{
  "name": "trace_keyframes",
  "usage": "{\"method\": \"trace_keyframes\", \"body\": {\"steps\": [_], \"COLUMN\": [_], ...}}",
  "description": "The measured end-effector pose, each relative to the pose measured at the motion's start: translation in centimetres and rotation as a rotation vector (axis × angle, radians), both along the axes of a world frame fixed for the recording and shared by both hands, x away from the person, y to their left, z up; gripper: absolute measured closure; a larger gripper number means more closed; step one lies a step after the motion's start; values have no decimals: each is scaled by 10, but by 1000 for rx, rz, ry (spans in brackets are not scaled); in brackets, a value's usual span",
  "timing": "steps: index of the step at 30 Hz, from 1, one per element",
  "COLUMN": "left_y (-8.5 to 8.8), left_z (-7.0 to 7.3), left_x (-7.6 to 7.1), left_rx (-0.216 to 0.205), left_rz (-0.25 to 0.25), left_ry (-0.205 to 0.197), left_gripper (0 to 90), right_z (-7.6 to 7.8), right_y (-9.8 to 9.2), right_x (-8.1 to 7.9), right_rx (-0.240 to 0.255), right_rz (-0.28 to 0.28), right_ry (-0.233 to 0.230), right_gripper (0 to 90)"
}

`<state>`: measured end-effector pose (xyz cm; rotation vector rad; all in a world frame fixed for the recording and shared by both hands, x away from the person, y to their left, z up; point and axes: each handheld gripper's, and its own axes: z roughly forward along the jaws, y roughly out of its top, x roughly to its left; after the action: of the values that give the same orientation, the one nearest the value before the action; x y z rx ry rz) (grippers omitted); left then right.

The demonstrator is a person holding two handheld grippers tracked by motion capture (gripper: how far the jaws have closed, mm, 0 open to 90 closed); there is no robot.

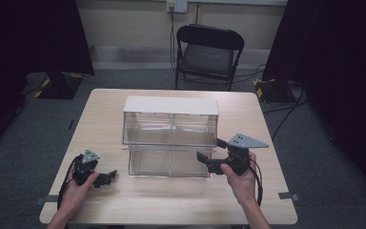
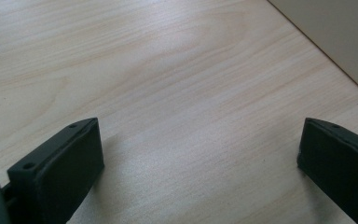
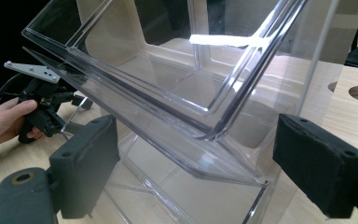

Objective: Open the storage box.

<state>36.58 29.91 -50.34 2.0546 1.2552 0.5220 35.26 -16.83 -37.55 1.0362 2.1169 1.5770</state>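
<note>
Table (image 1: 124, 200): light wood top; carries the clear bin unit near its centre.
Clear bin unit (image 1: 170, 138): two-tier transparent organiser with an opaque pale top panel; the landmark for every position below. In the right gripper view the upper bin (image 3: 168, 70) is tilted open toward the camera, its front lip standing above the lower tier.
Chair (image 1: 208, 52): black folding chair on the floor beyond the far side of the bin unit, well apart from it.
Right gripper (image 1: 208, 162): at the front right corner of the bin unit, level with the lower tier, held in the person's right hand (image 1: 240, 179). Jaws wide apart. In the right gripper view (image 3: 196, 172) the corner of the bin unit lies between the two padded fingers (image 3: 86, 163); no pad contact with the plastic is visible.
Left gripper (image 1: 104, 179): on the table to the front left of the bin unit, just apart from it, held in the left hand (image 1: 76, 191). In the left gripper view (image 2: 200, 163) the jaws stand wide apart over bare wood, nothing between them.
</note>
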Motion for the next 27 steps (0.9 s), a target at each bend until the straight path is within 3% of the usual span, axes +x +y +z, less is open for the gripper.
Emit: {"method": "trace_keyframes", "body": {"steps": [27], "left_y": [0], "left_z": [0], "left_x": [0], "left_rx": [2], "left_rz": [-1], "left_ry": [0], "left_gripper": [0], "right_z": [-1], "right_y": [0], "right_x": [2], "right_rx": [7], "right_rz": [-4], "right_ry": [3], "right_gripper": [137]}}
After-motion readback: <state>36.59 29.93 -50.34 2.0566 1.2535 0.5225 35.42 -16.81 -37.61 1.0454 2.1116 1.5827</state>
